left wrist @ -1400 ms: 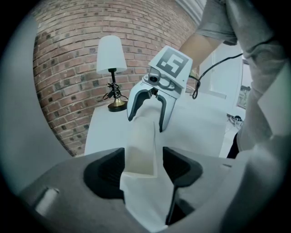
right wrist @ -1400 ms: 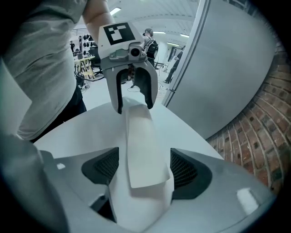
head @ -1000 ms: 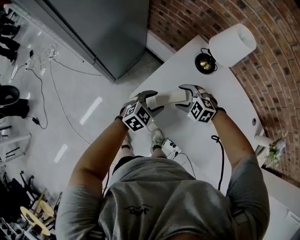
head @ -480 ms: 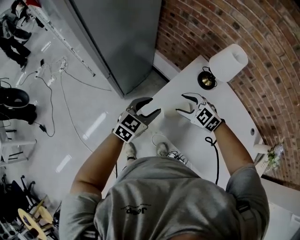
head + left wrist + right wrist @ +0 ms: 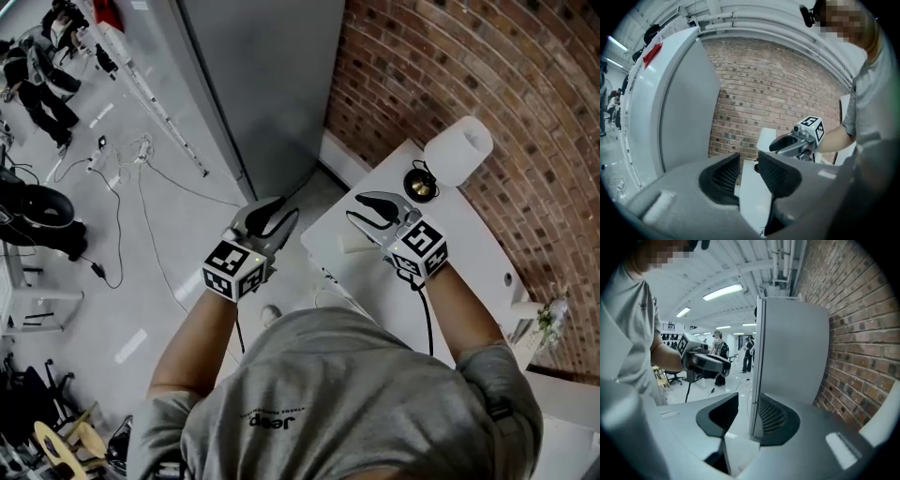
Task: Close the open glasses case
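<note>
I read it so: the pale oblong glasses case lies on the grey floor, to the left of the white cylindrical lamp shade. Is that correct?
Not quite. The head view shows the pale oblong glasses case lying on the white table instead; it is indeed left of the white cylindrical lamp shade.

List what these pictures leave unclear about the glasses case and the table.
- glasses case: head view, small and pale against the white table; open or shut cannot be told.
- Both gripper views: the case lies outside the frame.
- Table's near side: head view, hidden by the person's shirt.
</note>
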{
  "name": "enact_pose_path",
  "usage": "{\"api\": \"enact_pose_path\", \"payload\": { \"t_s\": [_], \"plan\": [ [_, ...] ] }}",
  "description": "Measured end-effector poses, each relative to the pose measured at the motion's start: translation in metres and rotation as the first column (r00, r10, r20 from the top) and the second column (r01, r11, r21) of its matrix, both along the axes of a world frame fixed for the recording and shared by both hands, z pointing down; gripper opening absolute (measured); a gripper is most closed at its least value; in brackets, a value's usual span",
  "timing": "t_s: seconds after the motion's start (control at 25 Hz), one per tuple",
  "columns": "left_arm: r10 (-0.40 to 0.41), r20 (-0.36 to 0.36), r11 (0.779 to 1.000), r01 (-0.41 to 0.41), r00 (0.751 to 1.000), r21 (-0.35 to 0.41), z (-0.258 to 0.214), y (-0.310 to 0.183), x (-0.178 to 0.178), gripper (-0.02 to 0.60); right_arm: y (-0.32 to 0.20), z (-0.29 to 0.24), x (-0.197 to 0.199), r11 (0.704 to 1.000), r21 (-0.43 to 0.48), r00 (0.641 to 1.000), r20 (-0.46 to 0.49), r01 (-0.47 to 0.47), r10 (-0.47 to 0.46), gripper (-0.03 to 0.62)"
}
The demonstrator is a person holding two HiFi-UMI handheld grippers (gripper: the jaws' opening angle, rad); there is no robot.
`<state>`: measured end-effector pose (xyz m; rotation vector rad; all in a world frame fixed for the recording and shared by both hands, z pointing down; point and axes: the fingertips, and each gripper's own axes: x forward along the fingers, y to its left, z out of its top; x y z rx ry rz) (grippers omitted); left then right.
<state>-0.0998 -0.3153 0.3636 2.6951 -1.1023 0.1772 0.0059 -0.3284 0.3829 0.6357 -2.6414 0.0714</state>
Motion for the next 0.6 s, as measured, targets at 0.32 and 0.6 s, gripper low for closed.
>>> {"api": "enact_pose_path", "payload": {
  "t_s": [0.32, 0.6],
  "plan": [
    [-0.119, -0.117, 0.993, 0.118, 0.986, -0.020, -0.052, 0.009, -0.041, -0.002, -0.015, -0.075, -0.022, 0.984, -0.031, 0.949, 0.262, -0.175, 0.177, 0.009],
    [-0.144, -0.126, 0.989, 0.147, 0.981, 0.010, -0.072, 0.016, -0.057, -0.002, -0.017, -0.093, -0.030, 0.980, -0.010, 0.939, 0.284, -0.197, 0.192, 0.009]
  ]
}}
